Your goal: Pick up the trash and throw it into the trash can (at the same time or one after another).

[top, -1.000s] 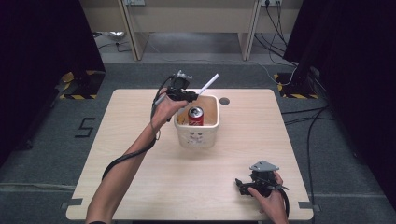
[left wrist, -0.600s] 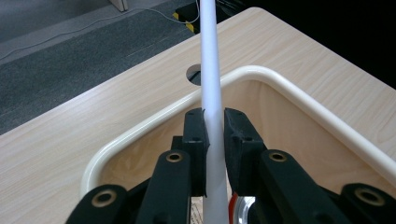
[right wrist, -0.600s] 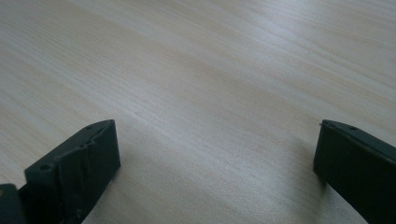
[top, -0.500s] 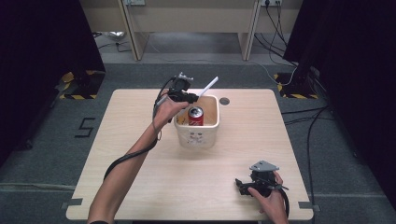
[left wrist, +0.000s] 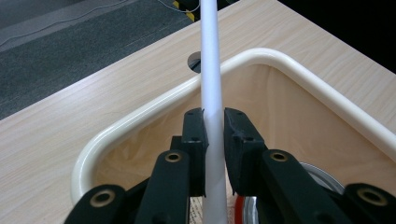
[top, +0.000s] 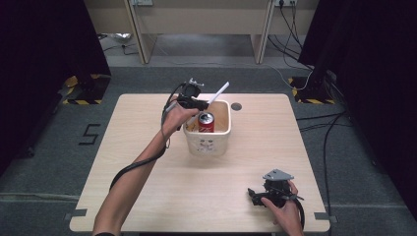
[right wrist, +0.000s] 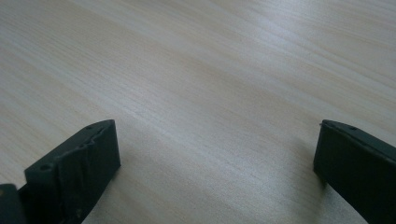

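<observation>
One pale wooden table (top: 147, 147) stands on grey carpet (top: 44, 162). Left gripper (top: 199, 103) clenches a white stick (left wrist: 210, 70) at the bin's (top: 209, 147) eleven o'clock rim; right gripper (top: 255, 195), jaws released, rests at five o'clock.

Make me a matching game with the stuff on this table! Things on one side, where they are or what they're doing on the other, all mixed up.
Things:
1. white stick
2. red can
3. left gripper
4. right gripper

Places or states:
A. open, low over bare table
B. standing inside the bin
C. pinched between two black jaws, poking up past the bin's rim
D. shut, above the bin

Pairs: 1-C, 2-B, 3-D, 4-A
</observation>
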Demonstrator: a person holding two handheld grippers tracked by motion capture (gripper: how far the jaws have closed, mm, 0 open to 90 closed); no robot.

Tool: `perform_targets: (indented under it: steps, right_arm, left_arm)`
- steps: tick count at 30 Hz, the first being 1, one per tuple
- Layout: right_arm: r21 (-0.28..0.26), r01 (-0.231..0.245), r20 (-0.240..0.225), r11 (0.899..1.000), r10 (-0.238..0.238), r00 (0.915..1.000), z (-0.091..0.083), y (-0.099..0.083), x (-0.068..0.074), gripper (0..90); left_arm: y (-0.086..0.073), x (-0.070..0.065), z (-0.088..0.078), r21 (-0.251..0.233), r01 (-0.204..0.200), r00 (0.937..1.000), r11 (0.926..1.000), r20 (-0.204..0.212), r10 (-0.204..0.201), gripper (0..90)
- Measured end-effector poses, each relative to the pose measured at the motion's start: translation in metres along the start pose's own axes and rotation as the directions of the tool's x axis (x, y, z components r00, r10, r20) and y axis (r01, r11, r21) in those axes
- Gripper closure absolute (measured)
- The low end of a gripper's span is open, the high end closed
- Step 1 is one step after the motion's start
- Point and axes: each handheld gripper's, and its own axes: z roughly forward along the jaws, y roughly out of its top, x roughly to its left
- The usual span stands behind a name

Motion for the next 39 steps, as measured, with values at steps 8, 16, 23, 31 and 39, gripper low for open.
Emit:
perform_targets:
  steps: [8, 16, 23, 31, 39]
  right_arm:
    - [0.000, 0.000, 0.000, 1.000, 0.000, 1.0000, 0.000, 0.000, 0.000, 0.8]
    - [-0.002, -0.001, 0.000, 1.000, 0.001, 1.0000, 0.000, 0.000, 0.000, 0.7]
    - [0.000, 0.000, 0.000, 1.000, 0.000, 1.0000, 0.000, 0.000, 0.000, 0.8]
    - [0.000, 0.000, 0.000, 1.000, 0.000, 1.0000, 0.000, 0.000, 0.000, 0.8]
    - [0.000, 0.000, 0.000, 1.000, 0.000, 1.0000, 0.000, 0.000, 0.000, 0.8]
  left_arm:
    - [0.001, -0.001, -0.005, -0.014, 0.010, 0.9999, 0.9999, 0.002, -0.010, 62.1]
    - [0.002, -0.002, -0.015, -0.028, 0.004, 0.9999, 0.9996, 0.009, -0.004, 56.0]
    - [0.000, -0.001, -0.025, -0.031, 0.013, 0.9998, 0.9994, 0.015, -0.012, 49.6]
    - [-0.004, 0.004, -0.037, -0.038, 0.031, 0.9993, 0.9988, 0.021, -0.031, 42.9]
    - [-0.009, 0.006, -0.045, -0.040, 0.031, 0.9992, 0.9987, 0.028, -0.030, 41.1]
